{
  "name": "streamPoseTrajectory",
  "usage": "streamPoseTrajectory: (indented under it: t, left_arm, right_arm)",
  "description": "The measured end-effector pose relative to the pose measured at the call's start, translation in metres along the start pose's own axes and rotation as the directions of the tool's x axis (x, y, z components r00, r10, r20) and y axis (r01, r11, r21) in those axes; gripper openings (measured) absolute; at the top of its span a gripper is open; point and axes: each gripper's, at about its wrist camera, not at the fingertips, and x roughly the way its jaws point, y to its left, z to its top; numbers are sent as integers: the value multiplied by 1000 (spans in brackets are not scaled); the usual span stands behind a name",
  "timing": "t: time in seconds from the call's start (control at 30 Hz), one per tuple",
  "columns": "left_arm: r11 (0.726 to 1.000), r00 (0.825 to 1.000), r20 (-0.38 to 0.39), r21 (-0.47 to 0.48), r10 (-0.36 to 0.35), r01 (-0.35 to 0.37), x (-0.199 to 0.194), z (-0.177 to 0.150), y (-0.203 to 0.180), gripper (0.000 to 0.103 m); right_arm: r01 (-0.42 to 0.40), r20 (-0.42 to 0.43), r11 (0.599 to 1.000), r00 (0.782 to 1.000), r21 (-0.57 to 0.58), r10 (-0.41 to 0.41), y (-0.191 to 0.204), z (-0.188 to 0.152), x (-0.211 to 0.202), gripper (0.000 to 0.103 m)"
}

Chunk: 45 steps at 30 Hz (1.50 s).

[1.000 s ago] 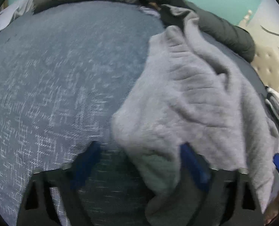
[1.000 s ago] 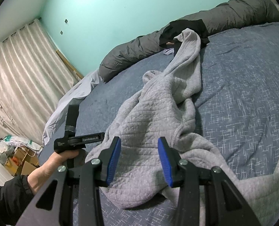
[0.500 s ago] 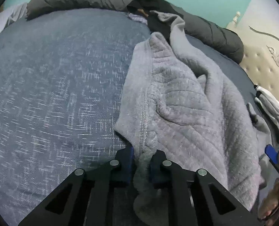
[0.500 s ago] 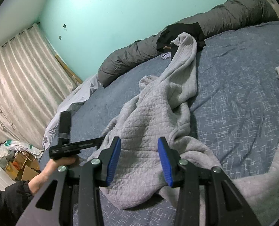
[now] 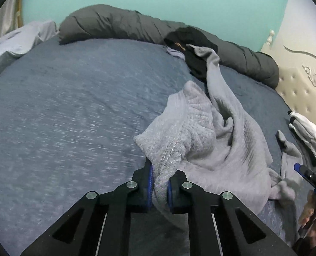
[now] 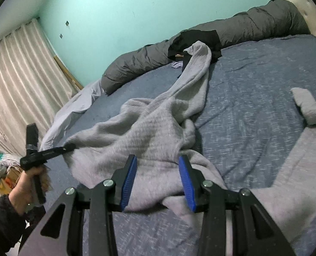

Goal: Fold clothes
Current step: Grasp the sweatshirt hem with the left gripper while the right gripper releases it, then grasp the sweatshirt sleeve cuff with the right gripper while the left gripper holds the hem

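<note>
A grey quilted sweatshirt (image 6: 158, 132) is spread in a crumpled heap on the blue bedspread (image 5: 72, 111), its long axis running from the near edge of the bed toward the dark rolled duvet (image 6: 254, 27), where one sleeve is stretched out over a black garment (image 6: 200, 38). The fabric is seen bunched and creased, unfolded. A hem edge is clamped between the pads of the left gripper (image 5: 159, 183). The right gripper (image 6: 158, 181) is held wide apart above the cloth, gripping nothing
</note>
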Motion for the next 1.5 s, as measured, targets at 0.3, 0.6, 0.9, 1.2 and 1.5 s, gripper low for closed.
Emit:
streamPoseTrajectory:
  t: [0.3, 0.6, 0.9, 1.2, 1.5]
  left_arm:
    - [999, 1000, -13, -48, 5, -5, -26, -2, 27, 11]
    - [997, 998, -65, -79, -6, 1, -27, -17, 39, 11]
    - [997, 999, -32, -67, 26, -28, -45, -6, 39, 11]
    - [995, 997, -10, -63, 72, -72, -78, 11, 55, 11]
    - [994, 995, -16, -59, 96, -97, -99, 15, 63, 11]
  right_arm:
    - [124, -56, 992, 991, 6, -123, -24, 17, -40, 50]
    - [269, -185, 962, 949, 55, -255, -82, 9, -62, 53]
    - [359, -280, 915, 911, 182, -302, -132, -2, -63, 65]
    - [313, -320, 919, 919, 238, -231, -135, -14, -41, 59]
    - [308, -289, 943, 921, 126, -262, -114, -6, -62, 9]
